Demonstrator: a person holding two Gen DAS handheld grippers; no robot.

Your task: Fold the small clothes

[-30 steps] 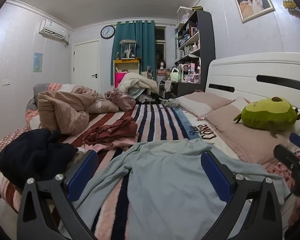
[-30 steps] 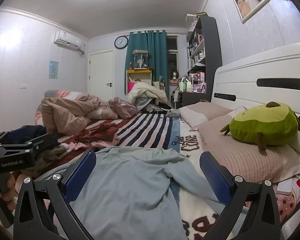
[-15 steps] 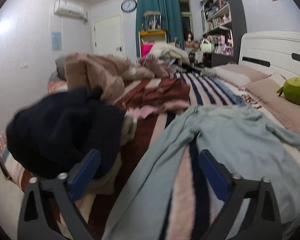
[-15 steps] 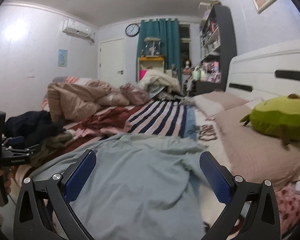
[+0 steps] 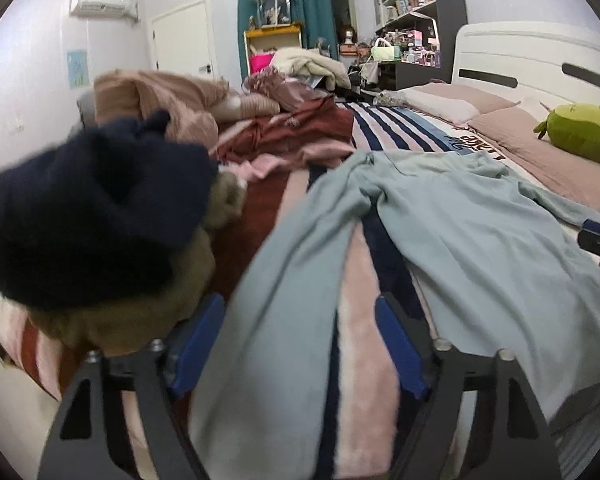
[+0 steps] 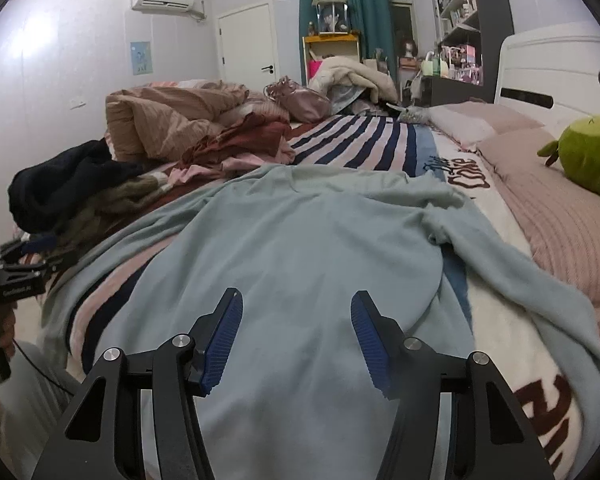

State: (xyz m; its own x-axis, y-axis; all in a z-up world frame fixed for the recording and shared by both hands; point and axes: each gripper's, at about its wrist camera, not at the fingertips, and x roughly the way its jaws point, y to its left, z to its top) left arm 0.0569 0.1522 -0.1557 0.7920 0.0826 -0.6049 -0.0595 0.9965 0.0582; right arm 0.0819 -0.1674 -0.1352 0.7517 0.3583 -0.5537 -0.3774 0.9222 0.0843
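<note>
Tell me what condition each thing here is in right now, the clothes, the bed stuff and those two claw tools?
Light blue top: spread flat on the bed, unfolded.
Dark navy garment: bunched in a heap.
Red garment: crumpled.
Tan quilt: rumpled in a pile.
Green plush toy: lying on the pillow.
Door: shut.
Left gripper: jaws closing around a sleeve, not pressing it.
Right gripper: jaws closing over the top's hem, not gripping.

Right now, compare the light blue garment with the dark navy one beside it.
The light blue garment lies spread out flat on the bed; the dark navy garment is bunched in a heap. The blue one covers far more of the bed and lies nearer the pillows. Both are unfolded.
</note>
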